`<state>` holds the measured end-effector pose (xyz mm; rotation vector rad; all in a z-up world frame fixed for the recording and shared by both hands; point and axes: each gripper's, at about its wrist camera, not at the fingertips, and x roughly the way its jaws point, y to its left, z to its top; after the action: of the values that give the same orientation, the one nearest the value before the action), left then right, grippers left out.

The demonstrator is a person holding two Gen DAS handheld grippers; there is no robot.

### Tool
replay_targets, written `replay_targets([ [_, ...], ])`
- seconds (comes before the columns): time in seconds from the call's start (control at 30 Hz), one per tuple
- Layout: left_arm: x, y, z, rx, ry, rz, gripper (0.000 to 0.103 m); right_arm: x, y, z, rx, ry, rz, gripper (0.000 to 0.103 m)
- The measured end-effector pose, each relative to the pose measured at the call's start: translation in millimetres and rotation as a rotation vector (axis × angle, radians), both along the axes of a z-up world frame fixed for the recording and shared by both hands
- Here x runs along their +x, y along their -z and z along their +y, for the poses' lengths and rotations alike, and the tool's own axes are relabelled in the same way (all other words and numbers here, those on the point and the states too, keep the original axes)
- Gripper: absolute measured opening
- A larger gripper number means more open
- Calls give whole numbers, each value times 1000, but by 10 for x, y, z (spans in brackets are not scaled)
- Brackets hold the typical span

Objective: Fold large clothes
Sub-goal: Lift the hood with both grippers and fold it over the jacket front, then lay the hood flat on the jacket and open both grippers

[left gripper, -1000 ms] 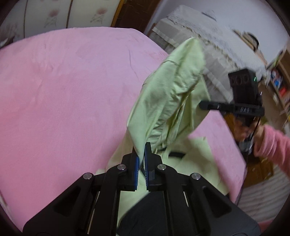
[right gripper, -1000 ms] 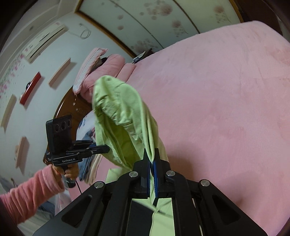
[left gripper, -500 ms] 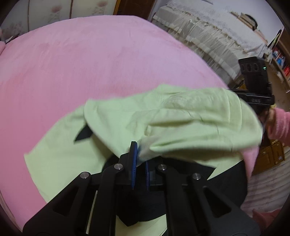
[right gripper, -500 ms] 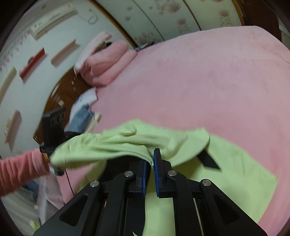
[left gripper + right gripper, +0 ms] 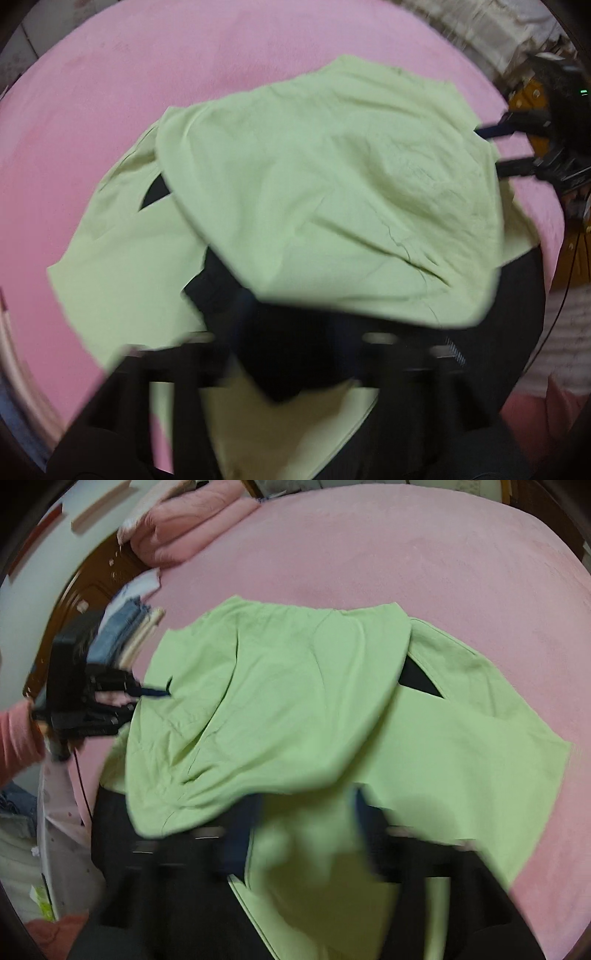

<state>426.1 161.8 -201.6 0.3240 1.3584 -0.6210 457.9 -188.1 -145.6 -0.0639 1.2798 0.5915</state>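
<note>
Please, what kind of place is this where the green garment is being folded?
Most likely a home bedroom. The green garment lies on a wide bed with a pink cover, with pink pillows at a wooden headboard and folded clothes beside them.

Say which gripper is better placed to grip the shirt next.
Right, probably: the shirt lies between the right gripper's open jaws, whereas the left gripper's open jaws show only something black. Both views are blurred.

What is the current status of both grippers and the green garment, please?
Left gripper open, right gripper open, both at garment edges. Green garment folded over itself on pink bed, black panel showing. Nothing in the way.
</note>
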Motion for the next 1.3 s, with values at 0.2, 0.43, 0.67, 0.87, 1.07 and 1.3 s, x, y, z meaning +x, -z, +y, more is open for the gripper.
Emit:
replay_targets([
  [0.2,-56,-512,213,-107,-169,-105,68,-210,-536,88,79,77,-76,67],
  [0.43,387,-176,-132,-266,-645,-201,10,190,-288,262,379,474,-185,10],
  [0.67,896,521,-109,-251,-839,-191,1,697,566,763,250,424,-149,1],
  [0.87,869,648,168,-350,-818,-212,1,742,815,202,309,537,-166,0],
  [1.07,720,488,374,-243,-908,-246,0,578,676,-201,50,778,-241,0],
  [1.3,29,188,-110,-315,-787,-184,1,199,251,412,250,628,-287,0],
])
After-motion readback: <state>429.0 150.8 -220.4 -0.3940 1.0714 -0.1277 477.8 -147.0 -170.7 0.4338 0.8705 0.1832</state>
